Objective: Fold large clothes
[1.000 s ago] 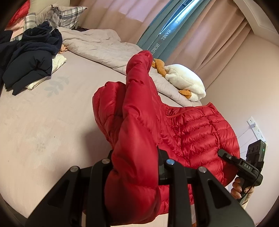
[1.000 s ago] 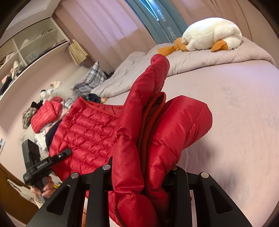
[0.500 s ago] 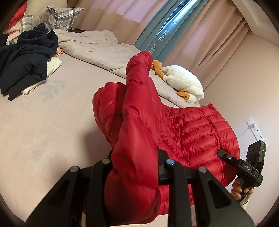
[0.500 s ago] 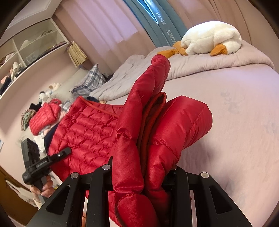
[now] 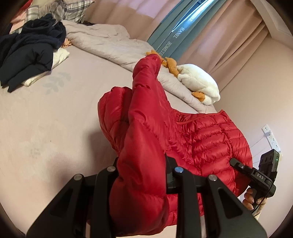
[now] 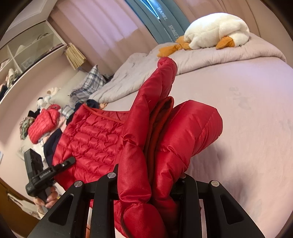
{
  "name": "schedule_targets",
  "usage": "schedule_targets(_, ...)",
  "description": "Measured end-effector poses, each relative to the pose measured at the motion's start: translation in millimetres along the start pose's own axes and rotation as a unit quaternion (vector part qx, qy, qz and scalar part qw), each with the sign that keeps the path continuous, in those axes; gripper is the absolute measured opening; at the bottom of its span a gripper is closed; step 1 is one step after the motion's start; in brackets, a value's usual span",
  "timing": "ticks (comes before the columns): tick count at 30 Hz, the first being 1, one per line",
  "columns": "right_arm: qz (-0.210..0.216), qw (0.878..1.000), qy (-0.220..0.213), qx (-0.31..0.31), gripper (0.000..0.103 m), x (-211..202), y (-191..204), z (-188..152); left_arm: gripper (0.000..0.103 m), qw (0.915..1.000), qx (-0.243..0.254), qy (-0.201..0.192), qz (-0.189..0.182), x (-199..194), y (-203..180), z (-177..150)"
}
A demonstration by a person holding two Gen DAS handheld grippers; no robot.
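I am working over a wide bed with a pale pink sheet, which is filling most of both wrist views. A grey duvet is lying bunched along its far side, with a white plush duck resting on top of it. At the far left in the left wrist view, a heap of dark navy clothes is sitting on the bed near a plaid pillow.

The red puffer jacket is hanging stretched between my two claws, above the near part of the bed, its quilted body spreading from one claw to the other. My left claw is clenching a thick bunch of the jacket: the fabric is bulging up and forward out of the jaws, with a sleeve end pointing up toward the duvet. My right claw is grasping the other bunch of the same jacket in the same manner, folds of red fabric and lining rising between its fingers.

In the left wrist view, my right hand is showing at the far right edge. In the right wrist view, my left hand is showing at the left, and a second red quilted garment is lying beyond it among other clothes.
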State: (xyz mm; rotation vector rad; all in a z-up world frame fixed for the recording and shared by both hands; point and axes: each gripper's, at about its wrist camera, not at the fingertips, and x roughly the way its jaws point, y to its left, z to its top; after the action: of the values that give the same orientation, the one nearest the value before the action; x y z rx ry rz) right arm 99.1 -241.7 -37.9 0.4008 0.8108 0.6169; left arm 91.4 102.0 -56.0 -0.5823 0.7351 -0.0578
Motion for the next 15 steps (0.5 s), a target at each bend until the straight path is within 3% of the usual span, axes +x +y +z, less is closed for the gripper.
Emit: schedule_targets(15, -0.013, 0.999, 0.024, 0.042, 0.031, 14, -25, -12, 0.026, 0.9988, -0.025, 0.038, 0.016, 17, 18, -23)
